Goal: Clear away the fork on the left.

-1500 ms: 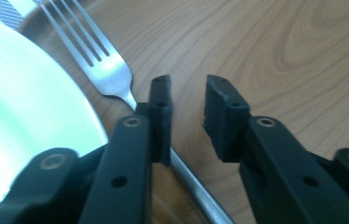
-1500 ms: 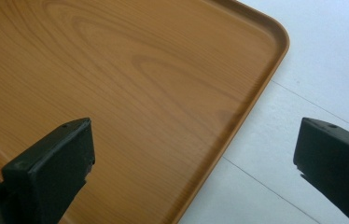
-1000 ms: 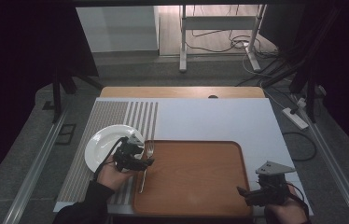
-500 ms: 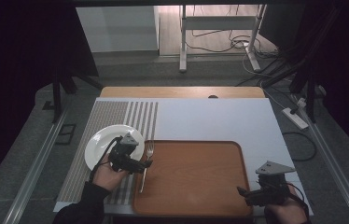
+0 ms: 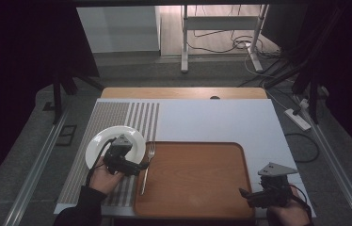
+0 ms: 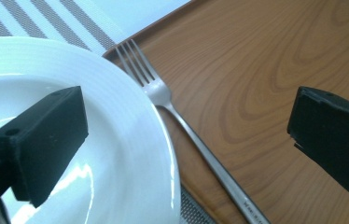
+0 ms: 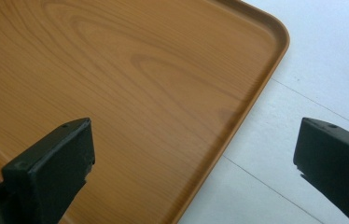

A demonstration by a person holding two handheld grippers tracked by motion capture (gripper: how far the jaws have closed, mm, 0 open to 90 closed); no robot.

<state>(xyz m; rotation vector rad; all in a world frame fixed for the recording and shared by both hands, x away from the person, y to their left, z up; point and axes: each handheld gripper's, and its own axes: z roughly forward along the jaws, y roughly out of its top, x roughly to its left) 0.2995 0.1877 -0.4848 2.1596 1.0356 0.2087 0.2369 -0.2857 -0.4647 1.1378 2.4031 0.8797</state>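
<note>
**Fork on the tray's edge, both sets of jaws apart**

A slim, polished steel fork lies on the left edge of the wood-grain tray, tines pointing away from the person, just beside the white plate. The plate is round, glossy and faintly ridged at its rim; it rests on a placemat striped grey and white. The tray is rectangular with rounded corners and a low raised lip. The left gripper has just been opening its jaws; they stand wide, one over the plate, the other over the tray, with the fork below the gap and untouched. The right gripper hangs at the tray's near right corner on the pale bench, jaws apart and empty. The fork's handle end is cut off in the left gripper view, and the small stamp on its handle is too small to read.
</note>
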